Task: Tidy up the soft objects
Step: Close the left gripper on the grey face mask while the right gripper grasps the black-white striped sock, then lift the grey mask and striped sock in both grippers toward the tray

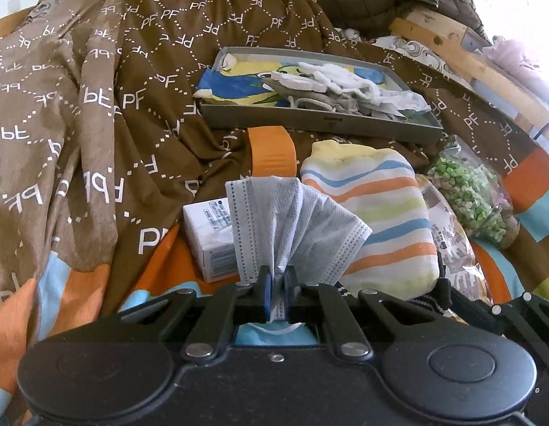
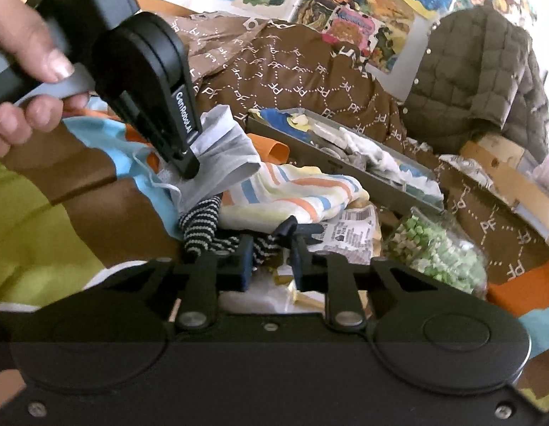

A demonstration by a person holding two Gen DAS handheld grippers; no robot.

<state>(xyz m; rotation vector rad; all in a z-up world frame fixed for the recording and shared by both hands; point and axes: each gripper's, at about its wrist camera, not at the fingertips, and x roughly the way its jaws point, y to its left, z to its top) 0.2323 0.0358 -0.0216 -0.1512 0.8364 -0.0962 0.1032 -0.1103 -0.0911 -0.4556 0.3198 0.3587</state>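
My left gripper (image 1: 277, 277) is shut on a grey pleated face mask (image 1: 292, 220), which stands fanned out above the jaws. In the right wrist view the same left gripper (image 2: 189, 170) pinches the mask (image 2: 224, 156) just above the bedding. My right gripper (image 2: 272, 248) is open, and a black-and-white striped sock (image 2: 203, 230) lies partly between its fingers. A pastel striped cloth (image 1: 380, 213) (image 2: 292, 195) lies right behind both. Further back, a grey tray (image 1: 309, 120) (image 2: 345, 174) holds white and grey cloths on a blue-yellow fabric.
A white carton (image 1: 207, 234) sits left of the mask. A clear bag of green pieces (image 1: 473, 198) (image 2: 437, 252) and a printed packet (image 2: 352, 234) lie at the right. Brown patterned bedding (image 1: 97, 106) is heaped behind, with a quilted jacket (image 2: 480, 81). A person's hand (image 2: 26, 71) holds the left gripper.
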